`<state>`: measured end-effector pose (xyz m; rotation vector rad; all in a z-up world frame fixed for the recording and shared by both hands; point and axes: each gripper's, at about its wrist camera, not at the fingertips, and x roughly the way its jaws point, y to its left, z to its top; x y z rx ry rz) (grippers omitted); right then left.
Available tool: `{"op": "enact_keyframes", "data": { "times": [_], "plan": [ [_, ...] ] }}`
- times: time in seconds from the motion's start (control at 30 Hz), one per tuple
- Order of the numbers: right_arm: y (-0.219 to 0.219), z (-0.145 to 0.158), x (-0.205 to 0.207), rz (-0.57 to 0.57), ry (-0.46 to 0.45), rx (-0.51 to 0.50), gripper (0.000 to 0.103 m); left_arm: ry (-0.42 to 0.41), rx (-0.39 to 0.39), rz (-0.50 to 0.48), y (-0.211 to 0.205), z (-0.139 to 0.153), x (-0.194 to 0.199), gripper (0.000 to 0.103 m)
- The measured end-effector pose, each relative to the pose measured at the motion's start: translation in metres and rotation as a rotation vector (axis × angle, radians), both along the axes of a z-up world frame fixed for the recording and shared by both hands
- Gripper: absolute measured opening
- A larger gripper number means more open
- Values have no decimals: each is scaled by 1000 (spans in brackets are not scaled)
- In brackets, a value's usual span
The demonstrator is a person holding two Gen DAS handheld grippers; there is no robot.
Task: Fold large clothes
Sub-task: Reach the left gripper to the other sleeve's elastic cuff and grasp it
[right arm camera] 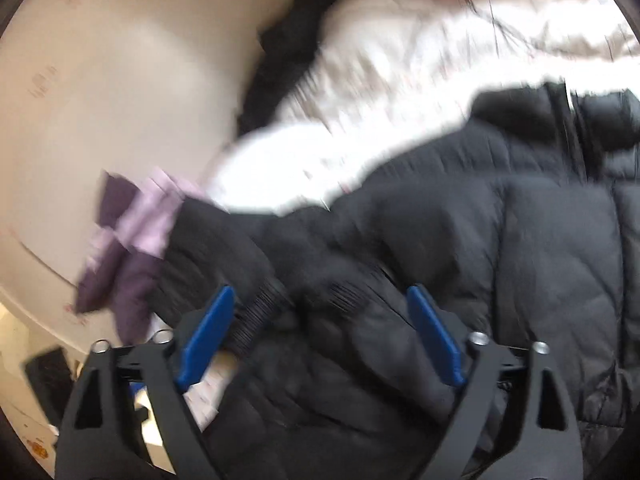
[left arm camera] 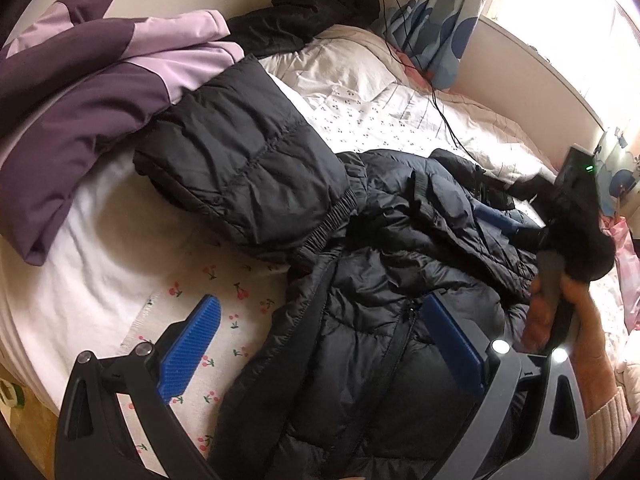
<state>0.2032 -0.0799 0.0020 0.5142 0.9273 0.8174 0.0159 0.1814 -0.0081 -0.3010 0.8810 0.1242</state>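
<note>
A black puffer jacket (left arm camera: 380, 288) lies crumpled on the bed, one sleeve (left arm camera: 248, 168) stretched up to the left with its ribbed cuff. My left gripper (left arm camera: 320, 308) is open above the jacket's lower part, its right pad over the fabric and its left pad over the sheet. The right gripper shows at the far right of the left wrist view (left arm camera: 504, 224), held in a hand over the jacket's far side. In the blurred right wrist view my right gripper (right arm camera: 320, 300) is open just above the black jacket (right arm camera: 500, 240), near a ribbed cuff (right arm camera: 260, 312).
A purple and lilac jacket (left arm camera: 92, 92) lies at the left, partly under the black sleeve. Another dark garment (left arm camera: 312, 12) sits at the head of the bed. A black cable (left arm camera: 436, 100) crosses the white quilt (left arm camera: 380, 96). Curtains (left arm camera: 440, 12) hang at the back right.
</note>
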Motion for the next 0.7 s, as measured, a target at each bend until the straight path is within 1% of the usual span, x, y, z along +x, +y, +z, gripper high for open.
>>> {"op": "enact_keyframes", "data": {
  "times": [0.03, 0.1, 0.13, 0.17, 0.2, 0.27, 0.3, 0.33, 0.37, 0.4, 0.43, 0.47, 0.5, 0.53, 0.57, 0.6, 0.63, 0.7],
  "plan": [
    [4, -3, 6, -13, 16, -11, 93, 2, -7, -4, -1, -1, 1, 97],
    [17, -39, 16, 0, 136, -101, 93, 0, 4, -7, -3, -1, 2, 97],
    [27, -61, 19, 30, 214, -178, 93, 1, 17, -8, -3, -2, 3, 97],
    [34, -66, 18, 46, 206, -233, 93, 7, 32, -12, -3, -4, 4, 97],
    [38, -59, 13, 52, 168, -243, 93, 9, 46, -14, -2, -5, 4, 97],
    [33, -38, 1, 47, 135, -170, 93, -4, 103, -10, 2, -2, 3, 97],
    [29, -29, -6, 39, 126, -141, 93, -21, 158, -17, 4, 1, 1, 97],
    [19, -15, -20, 25, 113, -84, 93, -36, 207, -26, 4, 3, 0, 97],
    [9, -6, -34, 9, 102, -31, 93, -71, 311, -31, 5, 5, -3, 97],
    [-4, 0, -50, -10, 95, 13, 93, -101, 392, -34, 5, 5, -5, 97],
    [-20, 5, -71, -30, 96, 42, 93, -118, 500, -52, 4, -1, -7, 97],
    [-36, 5, -92, -42, 96, 62, 95, -108, 553, -81, 4, -3, -6, 97],
    [-51, 3, -109, -53, 93, 72, 96, -108, 604, -132, 2, -7, -6, 97],
    [-63, 0, -123, -77, 92, 73, 96, -137, 693, -214, -5, -11, -10, 97],
    [-79, -5, -133, -102, 95, 81, 96, -153, 761, -265, -9, -14, -12, 97],
    [-90, -11, -138, -119, 105, 99, 96, -157, 842, -318, -14, -20, -14, 97],
    [-102, -20, -140, -137, 126, 125, 96, -152, 952, -374, -18, -30, -14, 97],
    [-118, -32, -137, -172, 182, 159, 96, -125, 1061, -439, -20, -39, -9, 97]
  ]
}}
